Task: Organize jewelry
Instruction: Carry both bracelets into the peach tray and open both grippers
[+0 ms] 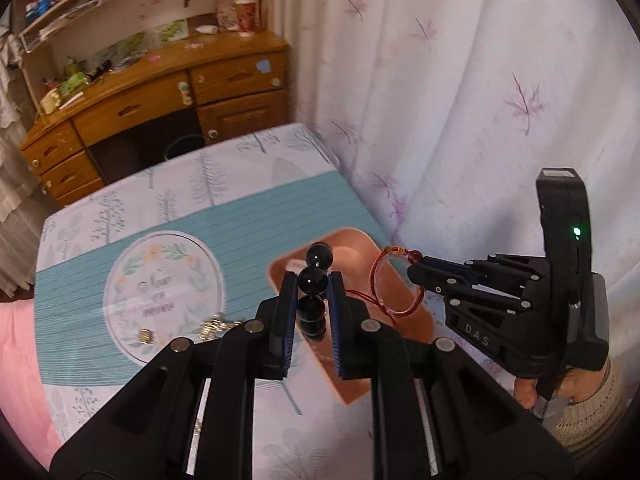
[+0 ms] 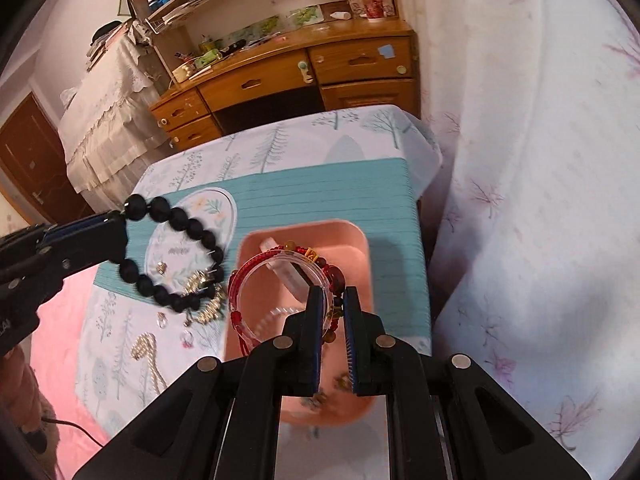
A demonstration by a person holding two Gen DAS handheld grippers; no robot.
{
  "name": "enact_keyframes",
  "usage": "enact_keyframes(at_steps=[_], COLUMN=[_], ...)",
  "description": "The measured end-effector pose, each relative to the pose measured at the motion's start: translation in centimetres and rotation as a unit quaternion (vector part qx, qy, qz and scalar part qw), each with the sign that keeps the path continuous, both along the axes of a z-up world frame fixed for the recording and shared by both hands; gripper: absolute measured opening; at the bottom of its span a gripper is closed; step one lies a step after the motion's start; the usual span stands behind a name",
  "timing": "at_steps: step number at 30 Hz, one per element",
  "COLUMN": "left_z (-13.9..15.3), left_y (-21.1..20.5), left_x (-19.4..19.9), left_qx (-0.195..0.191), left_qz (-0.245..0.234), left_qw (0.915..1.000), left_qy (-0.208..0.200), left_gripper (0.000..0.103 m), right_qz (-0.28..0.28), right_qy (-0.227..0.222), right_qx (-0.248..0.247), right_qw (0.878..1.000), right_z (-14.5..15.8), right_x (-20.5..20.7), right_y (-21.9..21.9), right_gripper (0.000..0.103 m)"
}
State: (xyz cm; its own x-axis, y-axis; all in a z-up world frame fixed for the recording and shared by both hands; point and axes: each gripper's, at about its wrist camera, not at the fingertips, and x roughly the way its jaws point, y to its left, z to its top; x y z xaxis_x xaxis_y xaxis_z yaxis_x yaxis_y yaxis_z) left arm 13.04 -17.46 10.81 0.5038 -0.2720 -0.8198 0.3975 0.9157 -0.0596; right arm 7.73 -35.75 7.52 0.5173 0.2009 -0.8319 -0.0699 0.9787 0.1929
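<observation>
My left gripper [image 1: 313, 284] is shut on a black bead bracelet [image 1: 316, 280] and holds it in the air over the near left end of the pink tray [image 1: 356, 252]; in the right wrist view the bracelet [image 2: 176, 252] hangs as a full ring from the left gripper [image 2: 120, 220]. My right gripper [image 2: 334, 300] is shut on a red cord bracelet [image 2: 280, 258] with red beads and a clear ring, held above the pink tray [image 2: 352, 240]. In the left wrist view the right gripper [image 1: 414, 266] holds the red bracelet [image 1: 380, 284] over the tray.
On the patterned tablecloth [image 2: 360, 184] left of the tray lie a gold chain piece [image 2: 208, 300], a pearl strand [image 2: 148, 352], small rings [image 2: 162, 318] and a small gold charm [image 1: 145, 335]. A white item [image 2: 280, 264] lies in the tray. A wooden desk [image 2: 280, 76] stands behind, a curtain [image 2: 520, 160] on the right.
</observation>
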Motion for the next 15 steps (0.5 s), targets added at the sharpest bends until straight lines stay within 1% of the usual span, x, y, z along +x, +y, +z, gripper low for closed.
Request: enact_keyframes(at_steps=[4, 11, 15], left_z=[-2.1, -6.1, -7.7], left_y=[-1.6, -4.1, -4.4], left_x=[0.1, -0.4, -0.2], left_qx=[-0.001, 0.013, 0.028], left_qz=[-0.015, -0.042, -0.050], left_qw=[0.9995, 0.9965, 0.9954], left_qy=[0.029, 0.072, 0.077], left_gripper=[0.012, 0.012, 0.013], right_qz=[-0.005, -0.017, -0.014], right_qy=[0.000, -0.007, -0.005], right_qx=[-0.015, -0.037, -0.042], right_qw=[1.000, 0.999, 0.999], right_z=[-0.8, -2.2, -2.7], right_x=[-1.5, -2.2, -2.4], right_y=[-1.2, -1.9, -2.0], right_gripper=[0.010, 0.010, 0.010])
